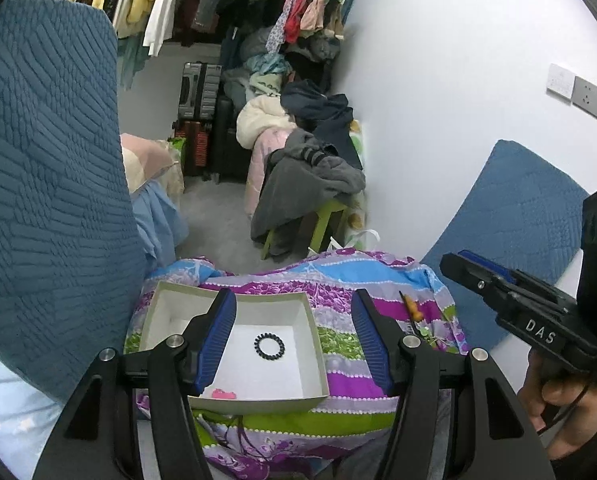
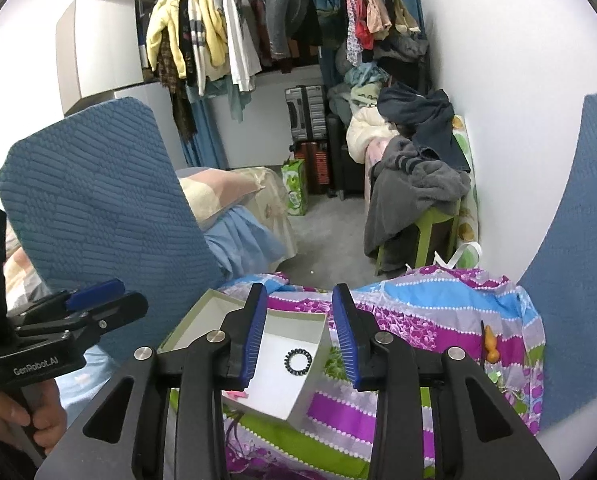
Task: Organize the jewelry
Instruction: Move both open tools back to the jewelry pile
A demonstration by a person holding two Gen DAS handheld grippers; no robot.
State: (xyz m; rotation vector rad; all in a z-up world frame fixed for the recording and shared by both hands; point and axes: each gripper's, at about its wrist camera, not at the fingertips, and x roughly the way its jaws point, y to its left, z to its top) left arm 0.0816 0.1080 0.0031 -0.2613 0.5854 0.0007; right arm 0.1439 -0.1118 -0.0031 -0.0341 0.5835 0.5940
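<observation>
1. Both tools hang above the patterned cloth [image 1: 338, 304] with nothing in them; the left hand-held gripper [image 1: 294, 336] has its jaws wide apart and empty, and the right hand-held gripper [image 2: 298, 336] has its jaws parted more narrowly, also empty, no pad pressing on anything.
2. Step in hand, as I judge it: between placements; one piece lies in the box, and the next piece has yet to be fetched.
3. The white box [image 1: 314, 394] sits open on the cloth, near and slightly left of centre; inside it a black coil ring [image 1: 269, 346] lies flat on the white floor, about mid-box, apart from the walls; a small pink item [image 1: 223, 394] lies at the near wall, partly hidden by the left jaw, so what it is I cannot tell.
4. Outside the box, to the right on the cloth, lies an orange clip [image 2: 490, 344] with a dark thin stem; it seems the likeliest next piece.
5. The next move would call for the right tool to swing right and down over the clip, jaws set across its narrow body, then close gently; the cloth is soft and wrinkled, so the pads may catch fabric along with the clip.
</observation>
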